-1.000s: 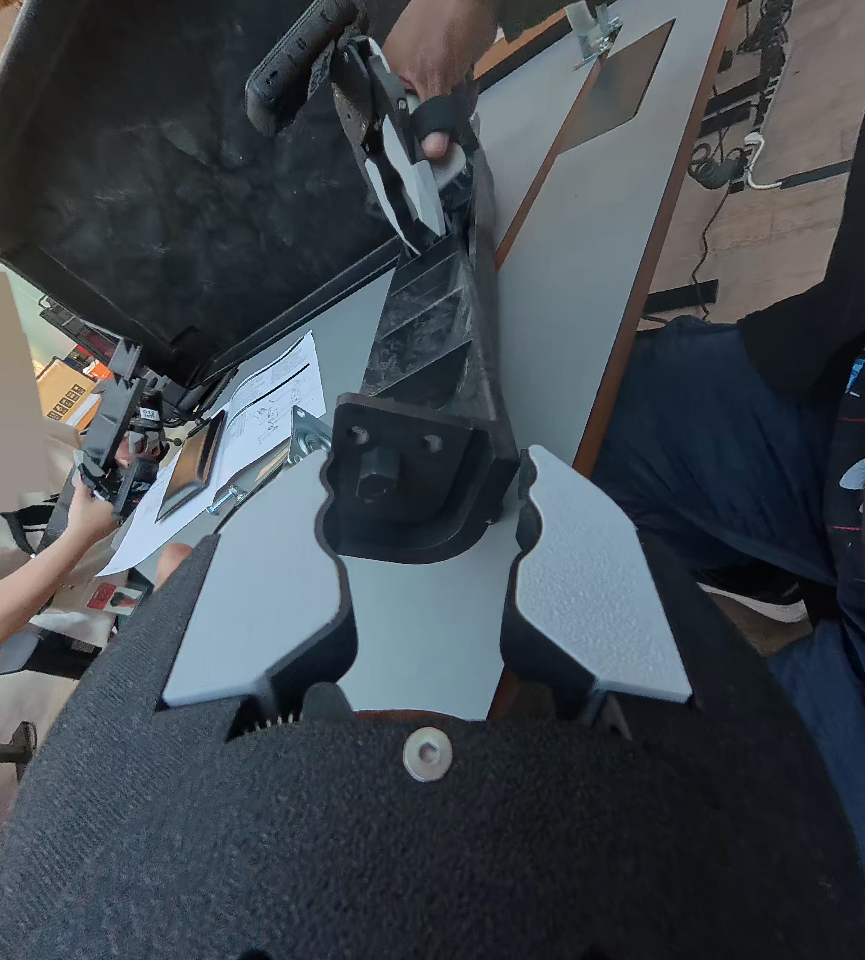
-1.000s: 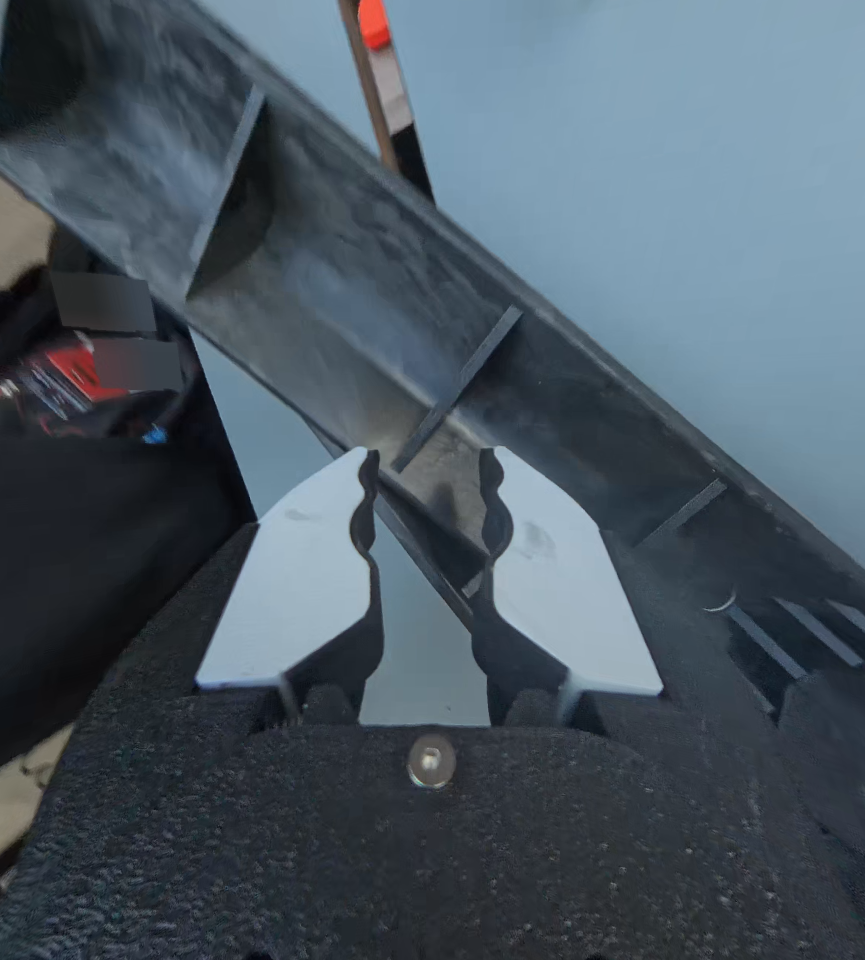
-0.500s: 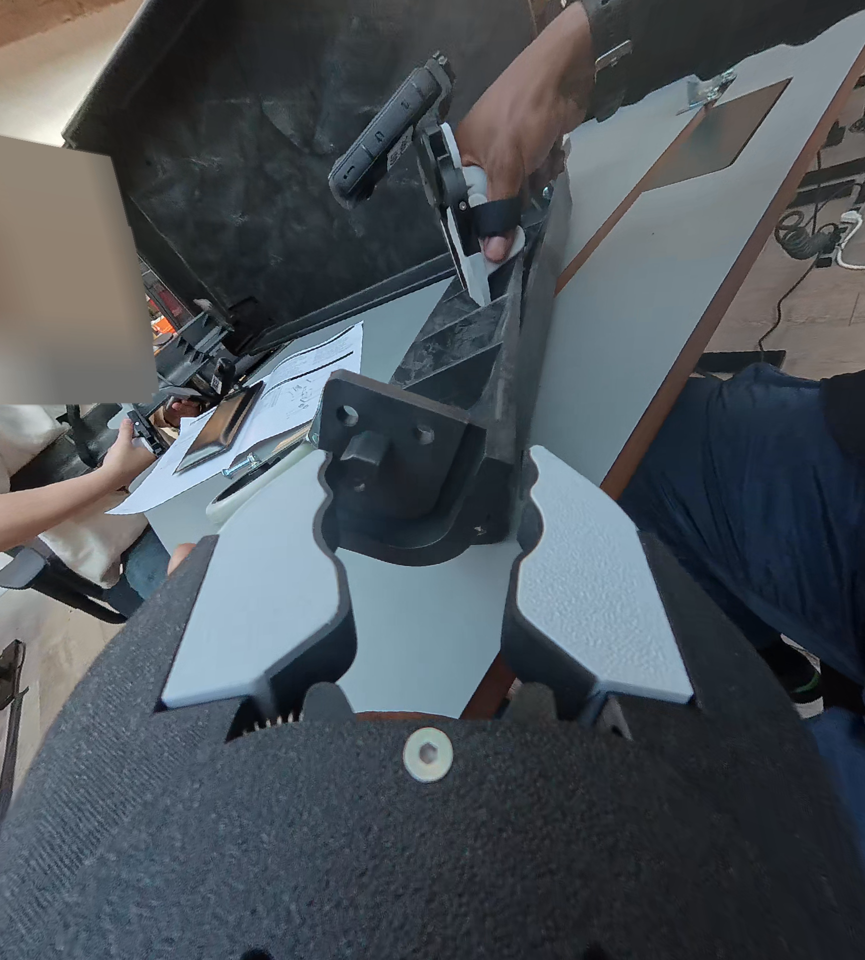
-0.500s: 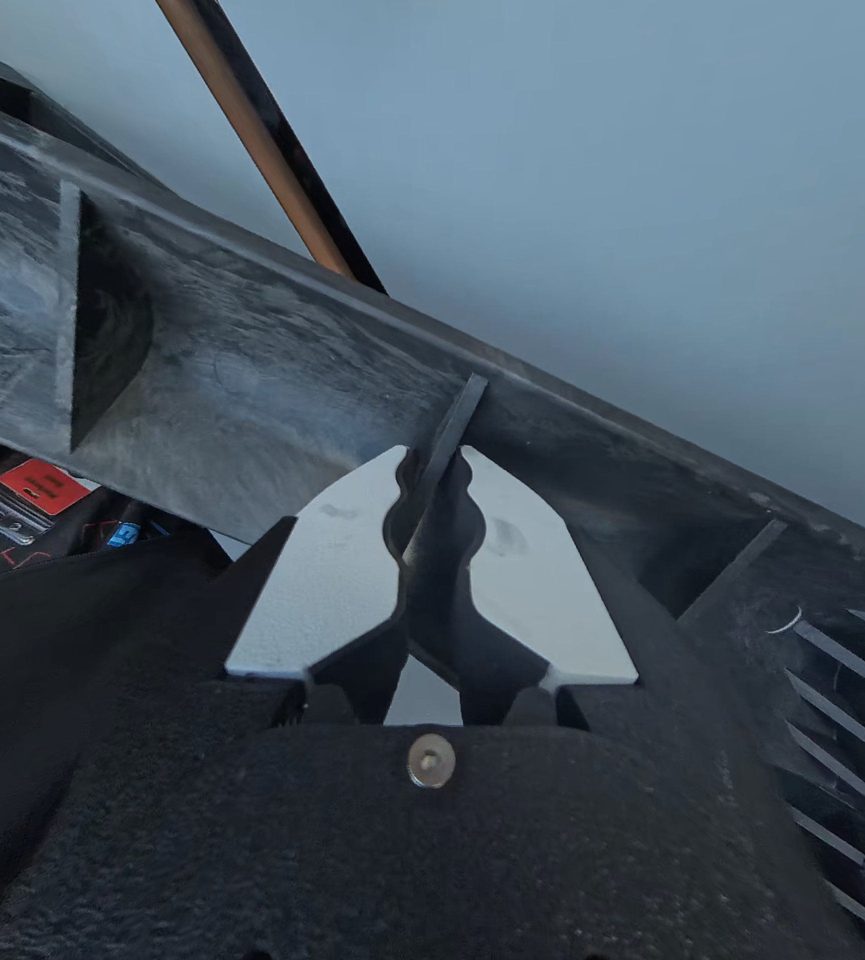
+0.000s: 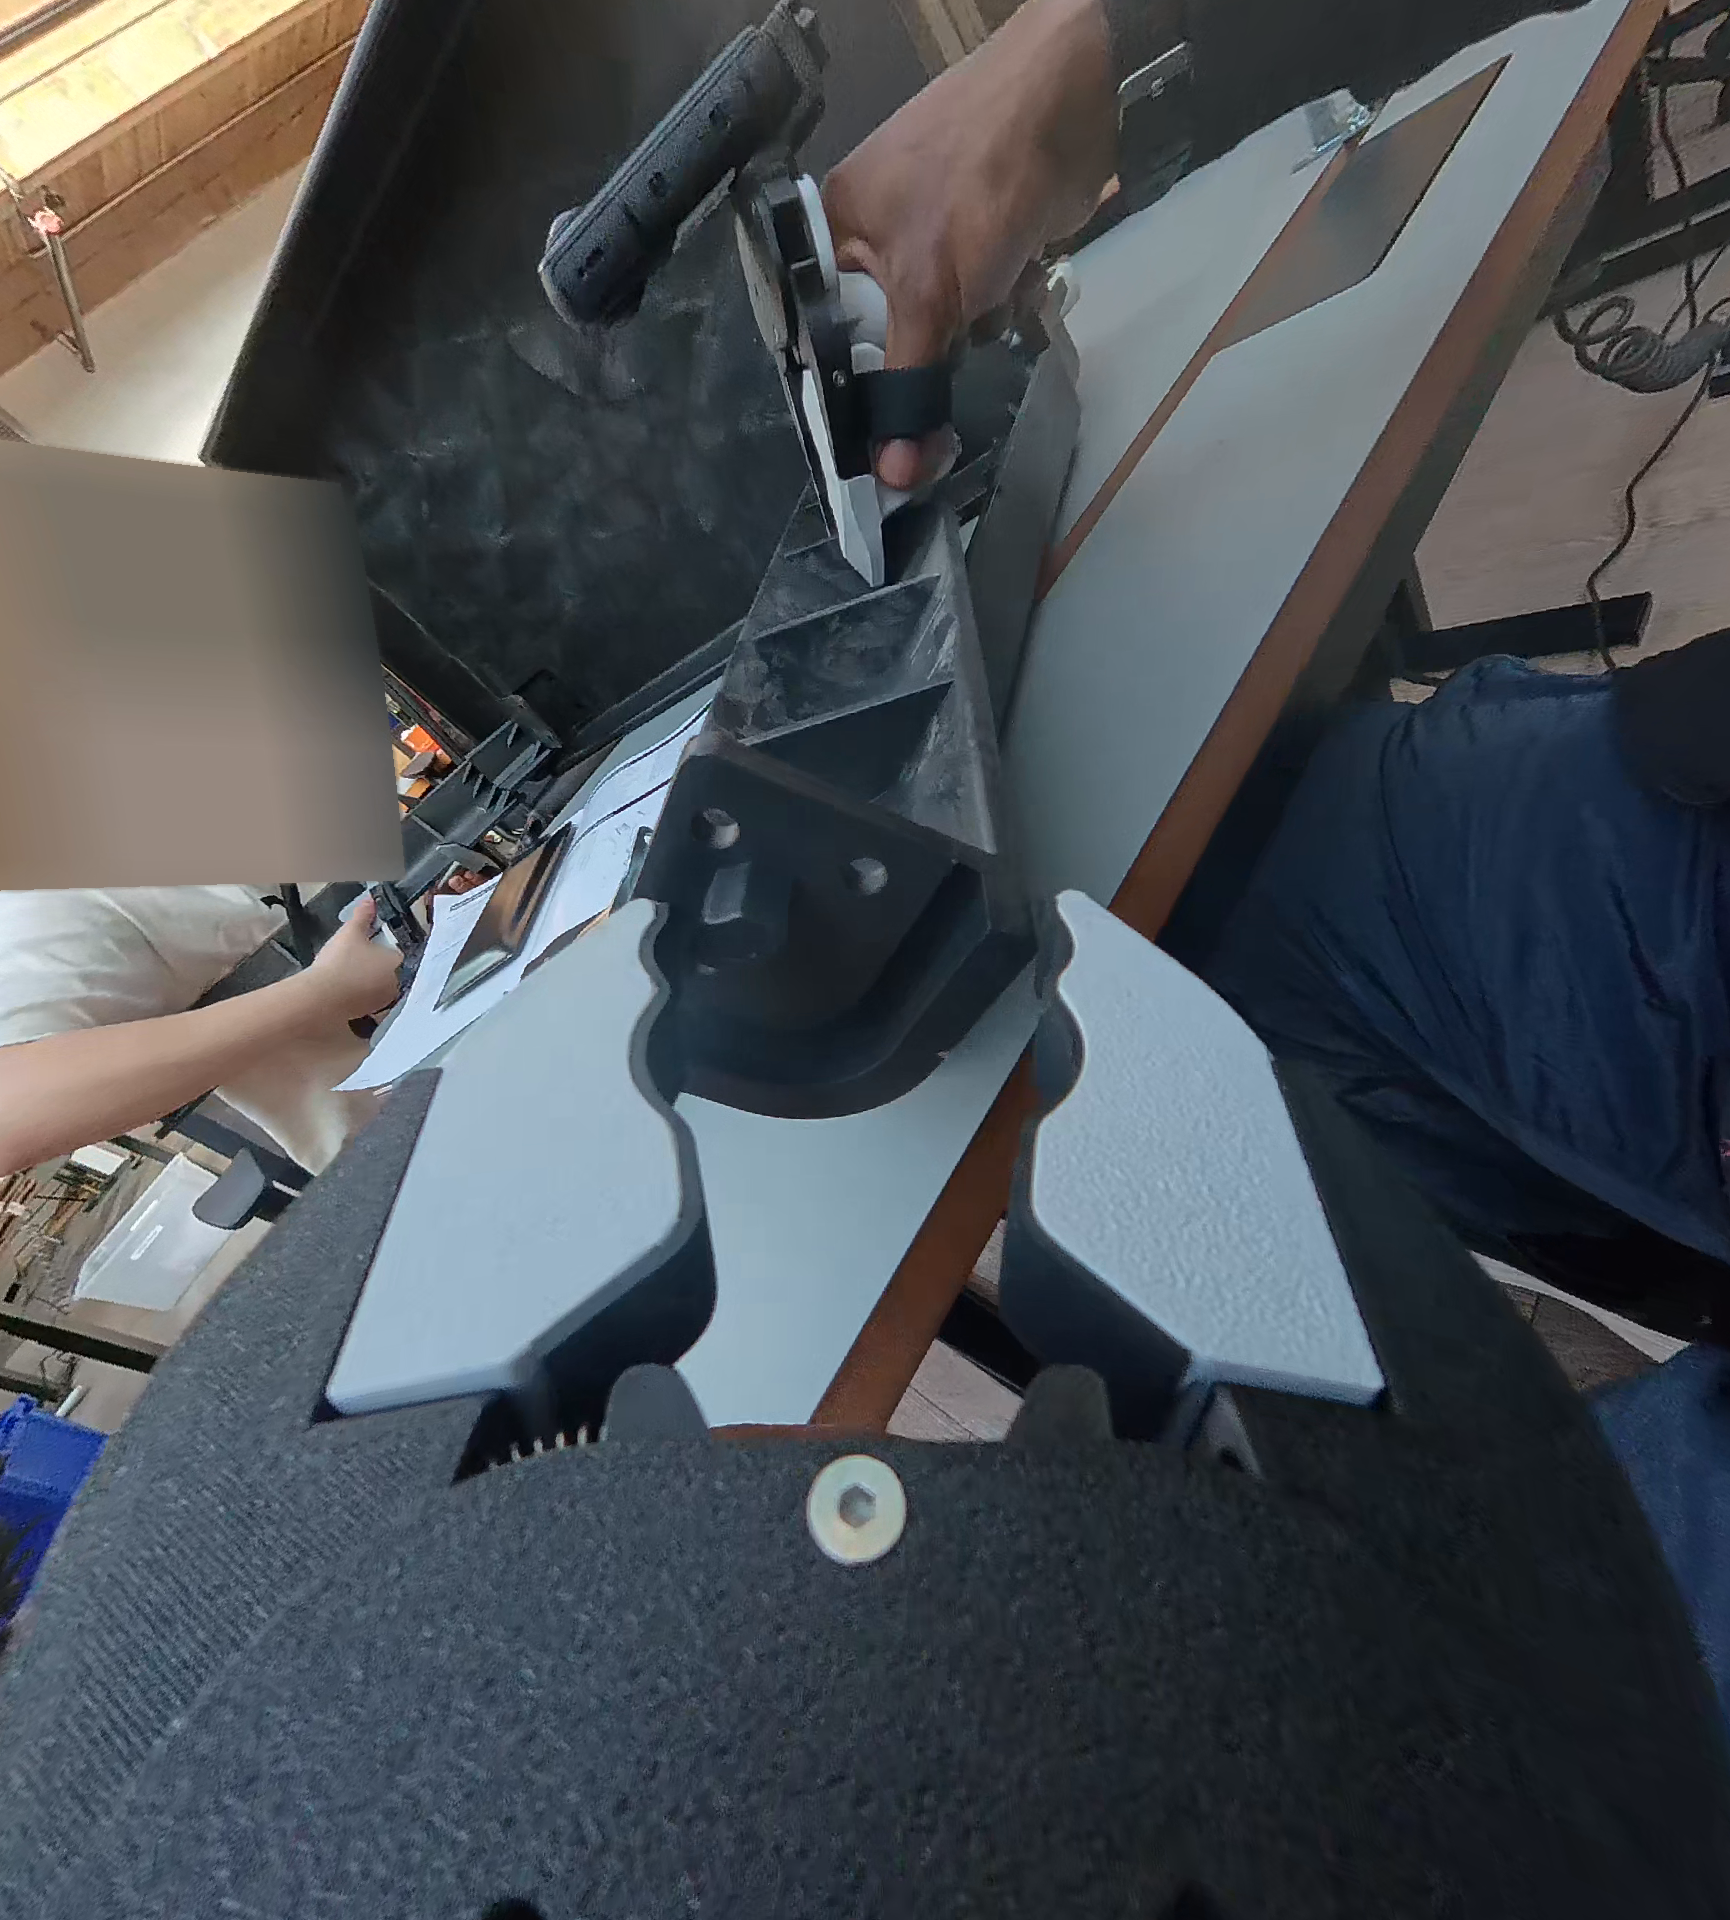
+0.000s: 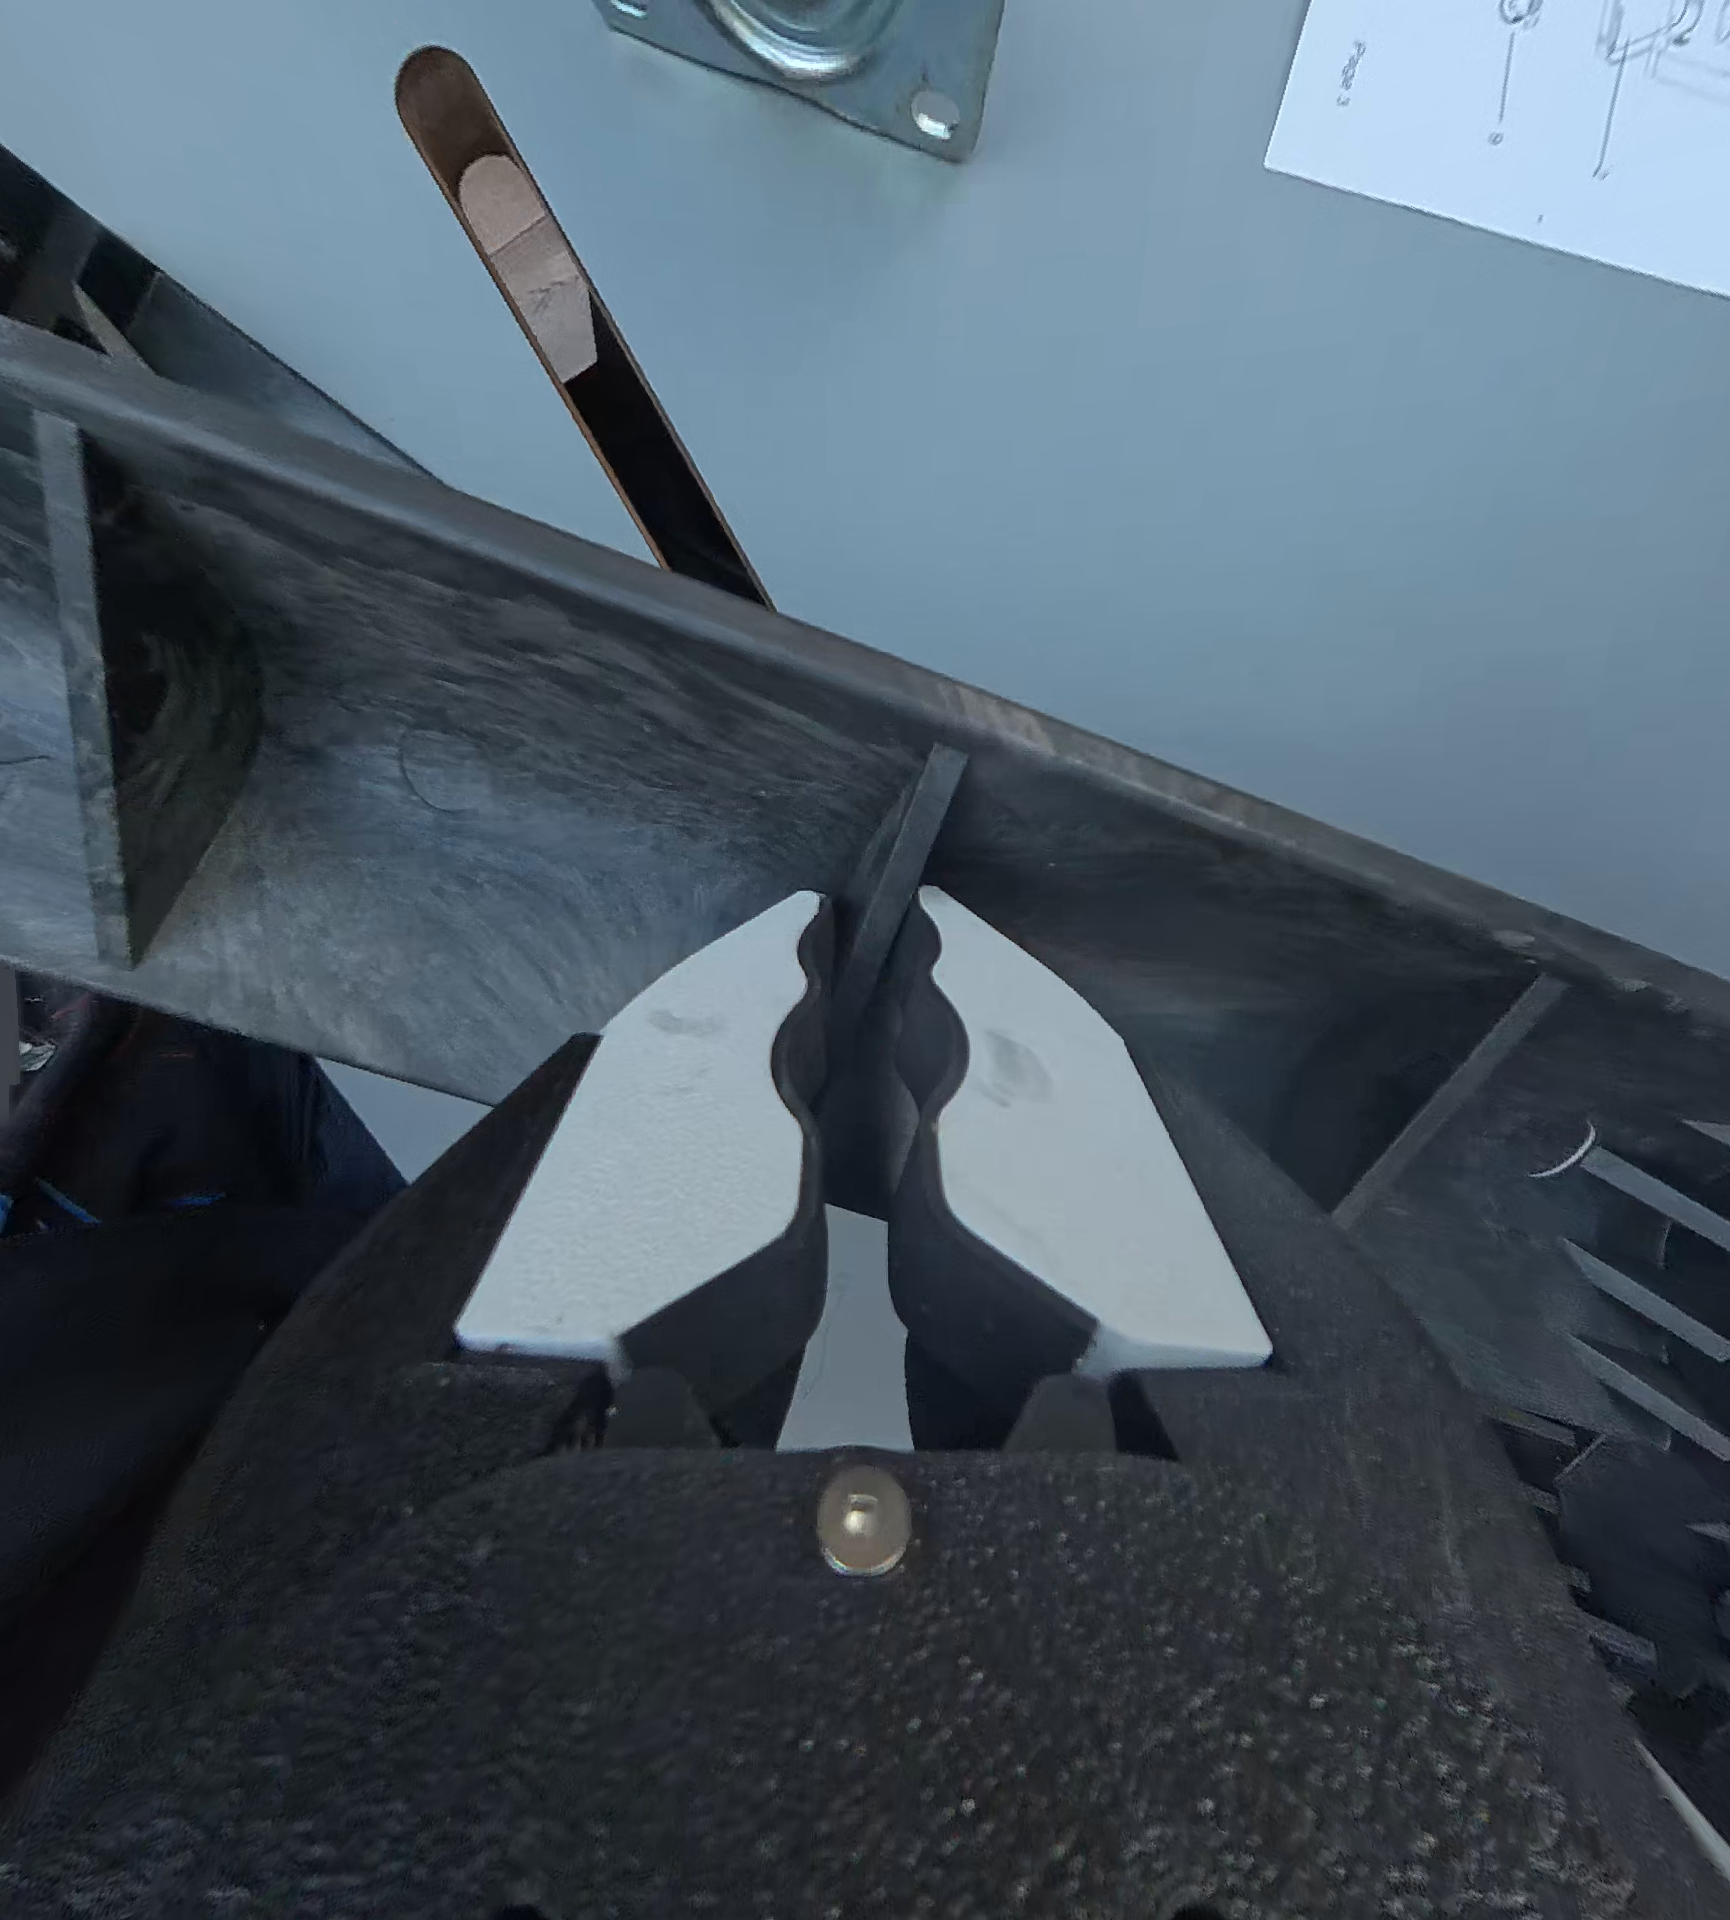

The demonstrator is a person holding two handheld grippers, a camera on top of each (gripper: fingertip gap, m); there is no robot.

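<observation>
- Jaws of the left gripper (image 5: 853, 940) stand spread wide around the flat end plate of a long black ribbed plastic beam (image 5: 845, 727). The left finger edge lies against the plate; whether the right finger touches it cannot be told.
- Jaws of the right gripper (image 6: 871, 935) are nearly pressed together, pinching a thin black cross rib (image 6: 902, 831) inside the beam's open channel; both pads press on the rib.
- Seen from the left wrist, the right gripper (image 5: 866, 540) grips the beam's far end, with a hand (image 5: 954, 208) on its handle.
- Beam position: tilted above the grey table (image 5: 1204, 582), near its brown wooden edge (image 5: 1287, 644).
- On the table beyond the beam: a square metal mounting plate (image 6: 819, 62), a white printed sheet (image 6: 1567, 135) and a long narrow slot (image 6: 570, 312) in the tabletop.
- Another person's arm (image 5: 113, 1049) shows at the left.
</observation>
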